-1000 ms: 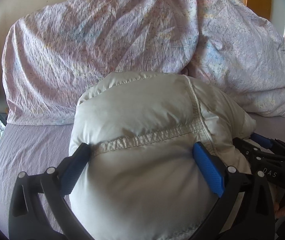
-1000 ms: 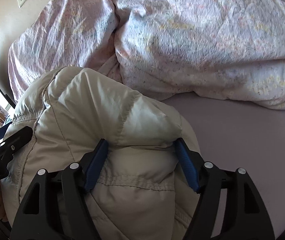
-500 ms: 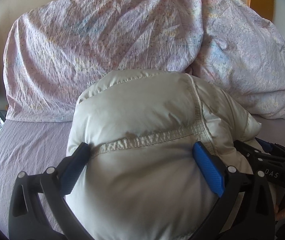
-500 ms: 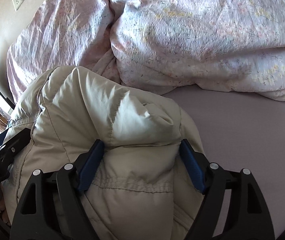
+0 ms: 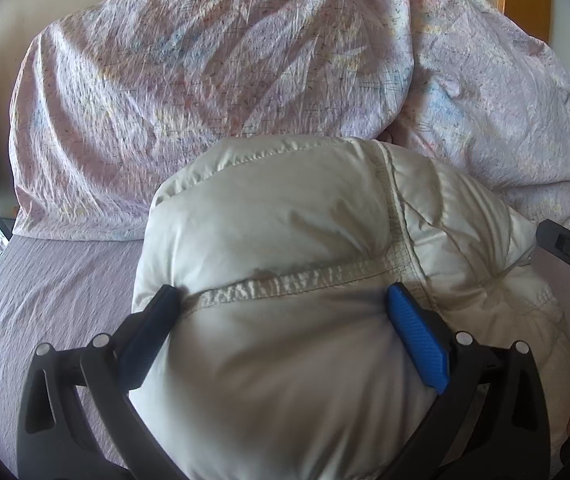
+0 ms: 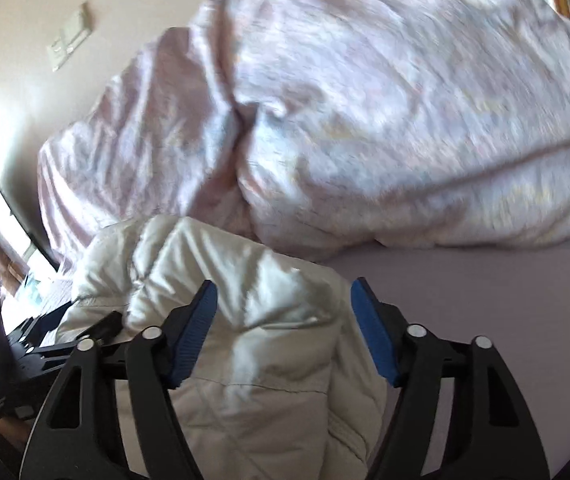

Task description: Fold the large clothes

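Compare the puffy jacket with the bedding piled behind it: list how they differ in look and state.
The padded jacket is plain off-white; the duvet is pale lilac with a fine speckled print. The jacket is bundled between the left gripper pads, which press into it; nothing holds the duvet, which is heaped at the back of the bed. The jacket has a stitched seam; the duvet is only crinkled. Both are bulky and soft, over the purple sheet.

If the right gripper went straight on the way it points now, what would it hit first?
Most likely the cream puffy jacket bulging between the pads of the right gripper, whose jaws have just been closing. Beyond it lies the rumpled floral duvet; depth is hard to judge through the fisheye.
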Tool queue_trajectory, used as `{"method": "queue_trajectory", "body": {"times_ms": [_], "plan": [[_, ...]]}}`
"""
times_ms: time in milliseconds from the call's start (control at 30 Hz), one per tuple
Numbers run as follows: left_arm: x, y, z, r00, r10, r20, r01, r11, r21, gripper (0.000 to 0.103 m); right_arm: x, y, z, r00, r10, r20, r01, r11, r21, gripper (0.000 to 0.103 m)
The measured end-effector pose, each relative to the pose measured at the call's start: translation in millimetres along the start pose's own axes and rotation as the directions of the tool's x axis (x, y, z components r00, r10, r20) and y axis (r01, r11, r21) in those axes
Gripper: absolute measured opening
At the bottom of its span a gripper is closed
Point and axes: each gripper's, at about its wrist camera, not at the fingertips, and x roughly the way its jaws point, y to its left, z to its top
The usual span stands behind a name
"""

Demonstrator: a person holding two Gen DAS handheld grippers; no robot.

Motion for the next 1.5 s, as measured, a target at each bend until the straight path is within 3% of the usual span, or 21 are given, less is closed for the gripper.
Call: {"method": "queue_trajectory", "body": {"times_ms": [167, 600, 733, 833, 1067, 1267, 1500], "plan": [[0, 0, 0, 1.0, -0.003, 0.003, 0.003, 1.0, -0.003, 0.101, 23, 9, -9, 0.996, 0.016, -0.09, -0.021, 0.999, -0.047, 0.049], [-4, -2, -1, 1.0, 0.013, 0.014, -0.013, 1.0, 0.008, 0.101, 41, 11, -25, 0.99, -0.019, -0.141, 0.011, 0.998, -0.056, 0.049], [-18, 1, 0, 1.0, 0.012, 0.006, -0.011, 1.0, -0.008, 0.101, 12, 13, -21, 0.987, -0.037, -0.157, 0.03, 0.999, -0.042, 0.068], [-37, 8, -4, 1.0, -0.004, 0.0, 0.004, 0.999, -0.042, 0.101, -18, 19, -20, 0.988, -0.047, -0.147, 0.039, 0.998, -0.056, 0.073], [-108, 25, -33, 0.999, 0.02, 0.028, -0.019, 0.999, -0.032, 0.101, -86, 29, -32, 0.99, -0.057, -0.128, 0.048, 0.996, -0.076, 0.098], [-146, 24, -66, 1.0, 0.016, -0.019, -0.016, 1.0, 0.003, 0.101, -120, 37, -54, 0.981, -0.08, -0.177, 0.074, 0.996, -0.04, 0.102], [-167, 22, -93, 0.996, -0.028, -0.09, 0.025, 0.999, -0.032, 0.101, -133, 47, -84, 0.973, -0.063, -0.222, 0.066, 0.998, 0.007, 0.102]]}}
